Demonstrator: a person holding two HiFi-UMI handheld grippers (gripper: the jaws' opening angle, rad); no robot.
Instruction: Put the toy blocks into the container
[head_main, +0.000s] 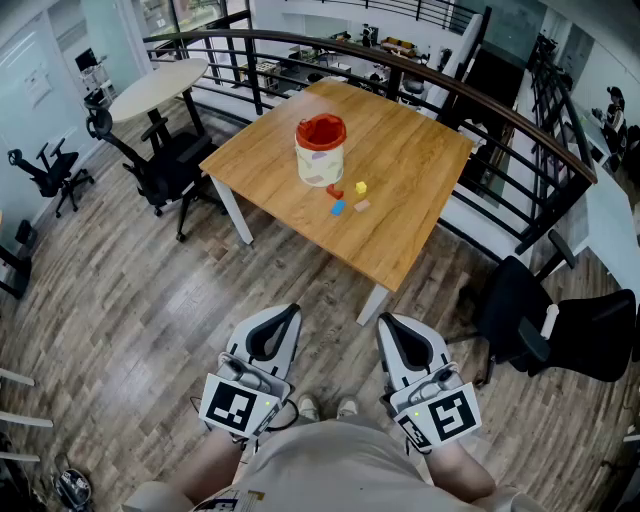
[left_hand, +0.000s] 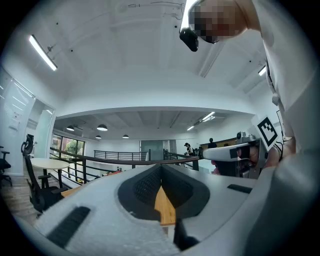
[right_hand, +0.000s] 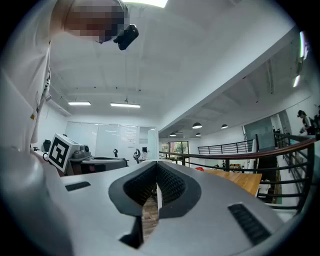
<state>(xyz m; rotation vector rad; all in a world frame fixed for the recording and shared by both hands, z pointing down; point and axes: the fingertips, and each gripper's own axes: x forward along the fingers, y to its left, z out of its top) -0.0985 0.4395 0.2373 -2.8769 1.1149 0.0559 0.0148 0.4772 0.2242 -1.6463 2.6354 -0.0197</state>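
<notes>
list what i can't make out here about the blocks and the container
- Container contents: head view, too small and far; its red top hides the inside.
- Blocks beside it: head view, too small to tell shapes.
- Gripper views: no blocks show; the left gripper and right gripper fill the foreground, only the table edge shows.

Matt wooden table (head_main: 400, 150); container (head_main: 320, 162) seemingly plastic

A square wooden table (head_main: 400, 190) stands by a black railing (head_main: 520, 120), bearing a pale container (head_main: 320, 152) with a red top. Just beside it lie red (head_main: 334, 191), yellow (head_main: 361, 187), blue (head_main: 338, 208) and pinkish (head_main: 362, 206) blocks. The left gripper (head_main: 293, 311) and right gripper (head_main: 386, 320) hover well short of the table.
</notes>
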